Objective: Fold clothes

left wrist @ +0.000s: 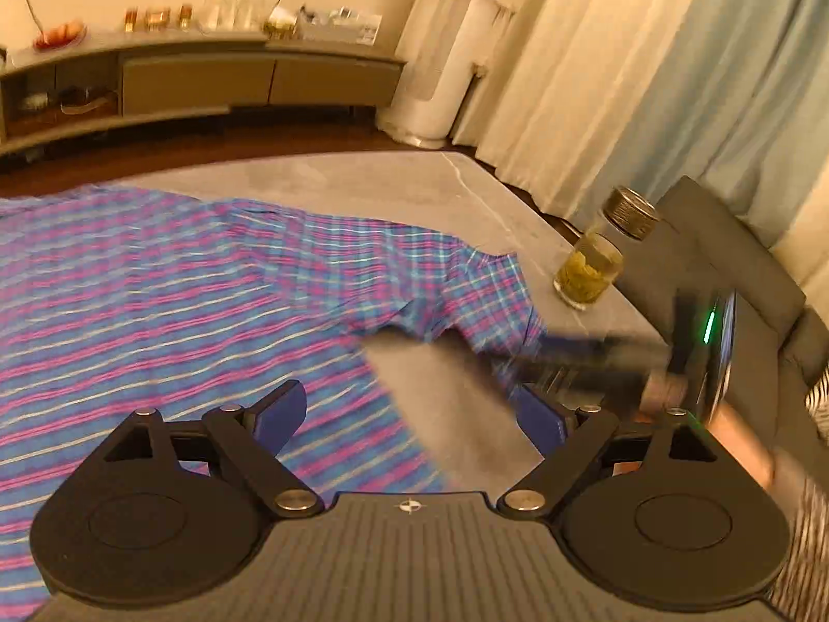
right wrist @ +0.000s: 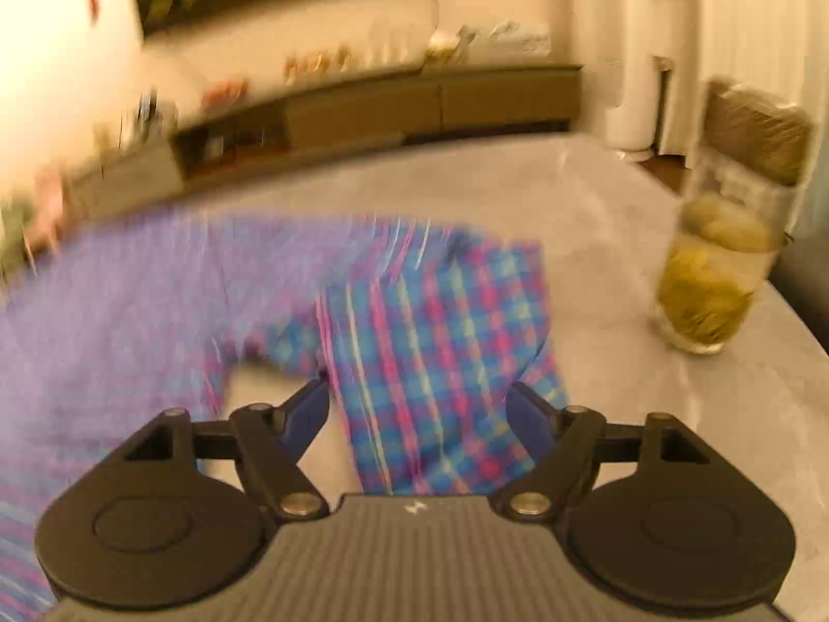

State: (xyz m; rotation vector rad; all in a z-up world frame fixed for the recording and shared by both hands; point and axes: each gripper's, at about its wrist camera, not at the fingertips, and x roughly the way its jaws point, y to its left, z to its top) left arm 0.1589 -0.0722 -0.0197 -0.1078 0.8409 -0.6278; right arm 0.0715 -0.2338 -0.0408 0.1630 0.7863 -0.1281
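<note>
A blue, pink and white plaid shirt [left wrist: 171, 285] lies spread on a grey marble table [left wrist: 404, 181]. Its short sleeve [left wrist: 466, 290] sticks out to the right. My left gripper [left wrist: 414, 409] hovers open over the shirt's right edge, nothing between its blue fingers. The other gripper [left wrist: 596, 347] shows as a blurred shape at the right of the left wrist view. In the blurred right wrist view, my right gripper [right wrist: 419, 414] is open, with the sleeve [right wrist: 445, 337] lying between and beyond its fingers, not pinched.
A glass jar [left wrist: 590, 269] of yellow-green contents with a dark lid [left wrist: 632, 212] stands near the table's right edge, also close on the right as jar [right wrist: 715, 285]. A grey sofa [left wrist: 725, 269] sits beyond. A low cabinet [left wrist: 207, 78] and curtains [left wrist: 647, 78] line the room.
</note>
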